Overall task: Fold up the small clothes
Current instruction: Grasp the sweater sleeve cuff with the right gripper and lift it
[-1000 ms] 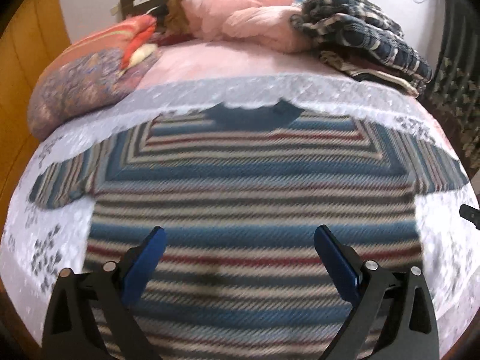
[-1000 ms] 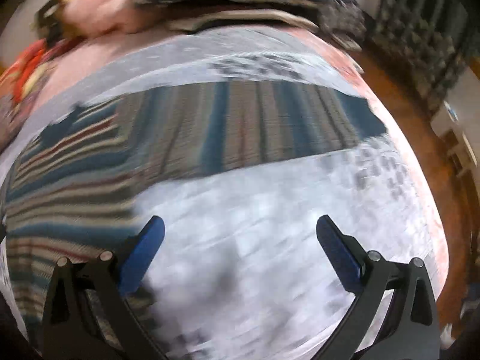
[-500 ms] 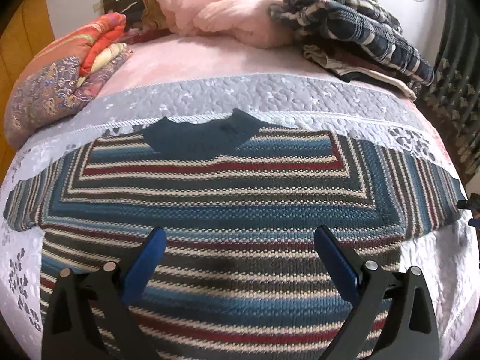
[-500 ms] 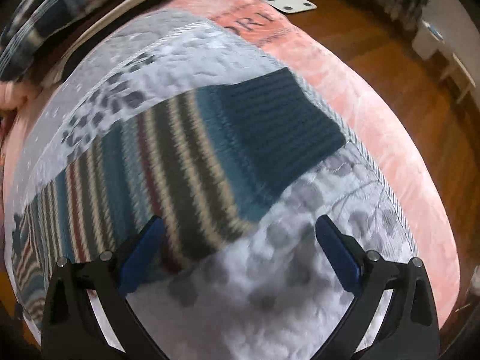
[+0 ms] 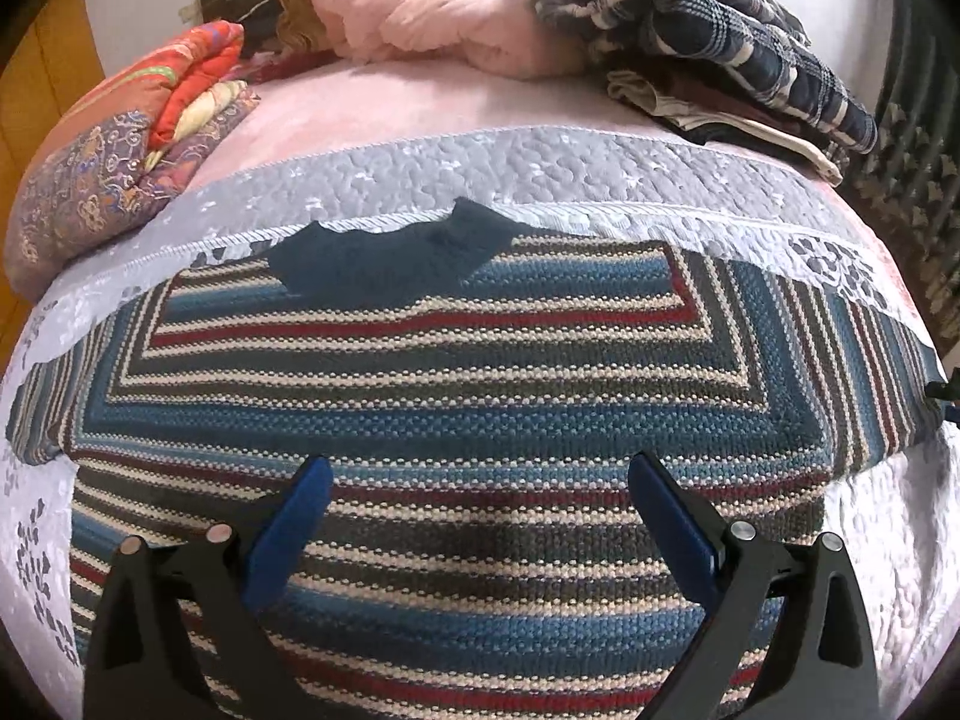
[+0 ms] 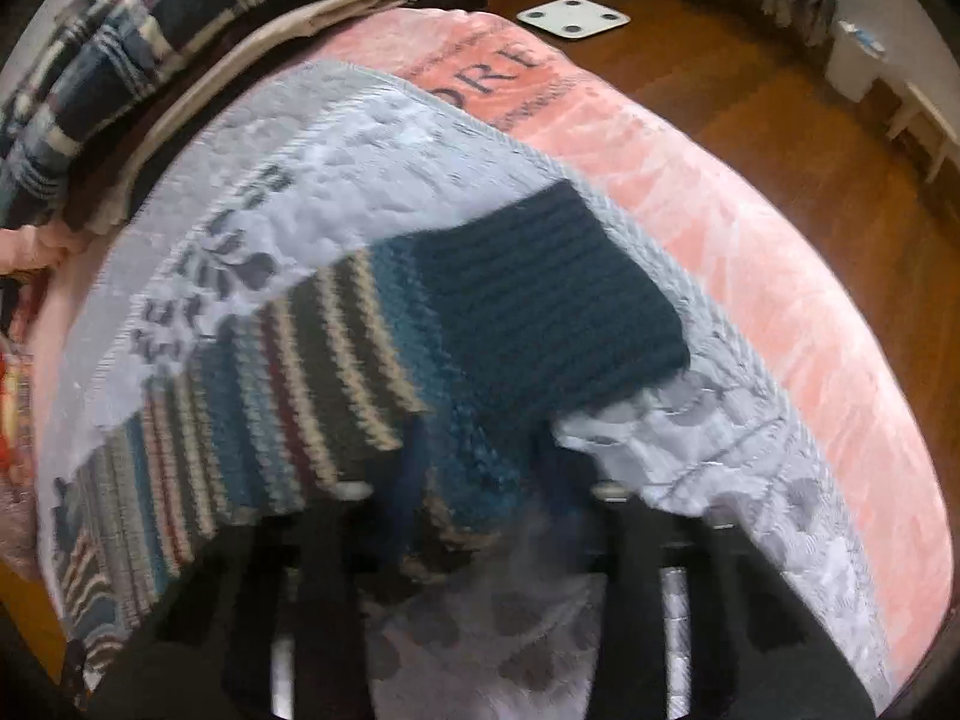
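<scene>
A bed [image 5: 420, 120] covered in pink bedding, with a grey quilted coverlet [image 5: 540, 168] across it; a striped knit sweater [image 5: 468, 396] lies flat on the coverlet, while folded patterned quilts [image 5: 114, 174], a pink duvet [image 5: 444, 0] and plaid clothing [image 5: 720, 18] sit toward the headboard

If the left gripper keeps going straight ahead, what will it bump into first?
Most likely the striped sweater lying flat on the bed. The left gripper hangs open right over it, with nothing in between; how far above is unclear.
</scene>
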